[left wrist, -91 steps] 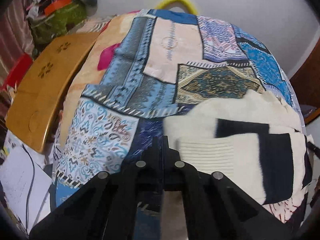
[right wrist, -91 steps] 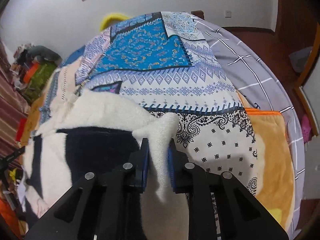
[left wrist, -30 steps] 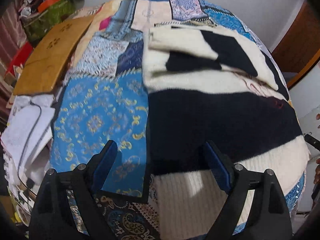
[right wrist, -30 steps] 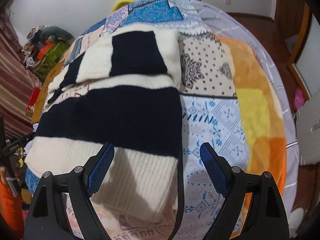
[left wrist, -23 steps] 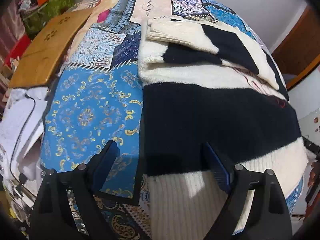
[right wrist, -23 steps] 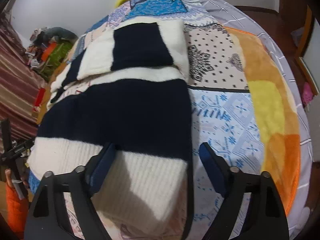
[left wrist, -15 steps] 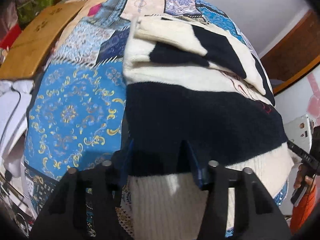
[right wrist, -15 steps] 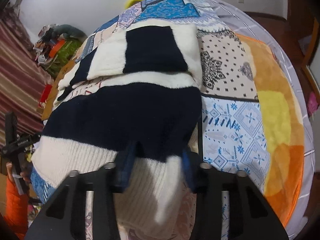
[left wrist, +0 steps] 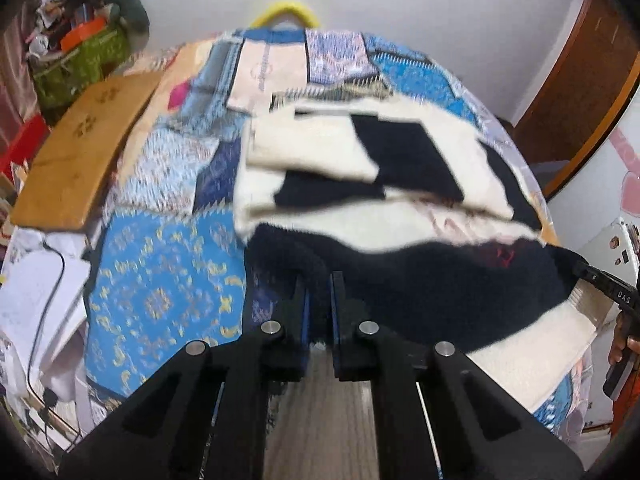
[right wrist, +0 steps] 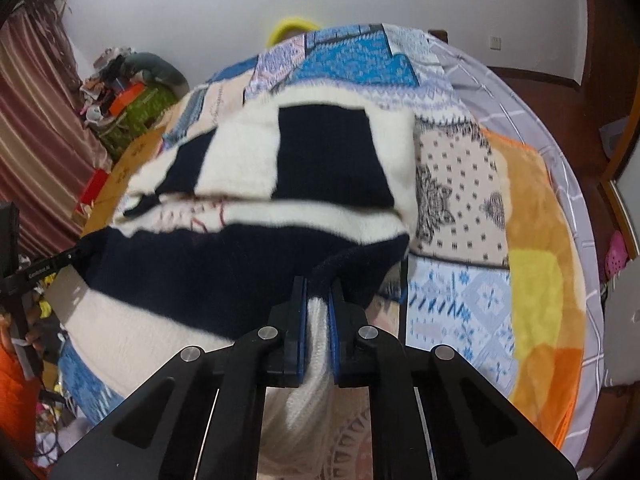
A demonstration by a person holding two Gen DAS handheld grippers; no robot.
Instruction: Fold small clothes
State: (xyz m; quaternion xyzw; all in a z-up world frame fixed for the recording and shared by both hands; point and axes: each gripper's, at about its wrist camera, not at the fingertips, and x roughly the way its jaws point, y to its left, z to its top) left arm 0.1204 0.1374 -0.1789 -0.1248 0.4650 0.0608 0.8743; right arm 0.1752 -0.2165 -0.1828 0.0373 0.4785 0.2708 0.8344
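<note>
Nearest in each wrist view, the gripper is pressed together on the sweater's near hem. The left gripper (left wrist: 318,312) pinches the near-left corner of the sweater (left wrist: 400,272) at its dark band. The right gripper (right wrist: 318,312) pinches the near-right corner, where white ribbed hem fabric runs between its pads and hangs toward the camera. Both corners appear raised off the bed (right wrist: 528,280), so the hem edge spans left to right between the two grippers, each equally near its own corner.

The body of the sweater lies directly ahead, extending away from both grippers. Its sleeves (right wrist: 304,156) are already folded across the far part. The coming move, judged from this layout, is a forward carry of the hem over the body toward the far end.

Beyond lies patchwork bedding, with a wooden board (left wrist: 80,160) at the far left.
</note>
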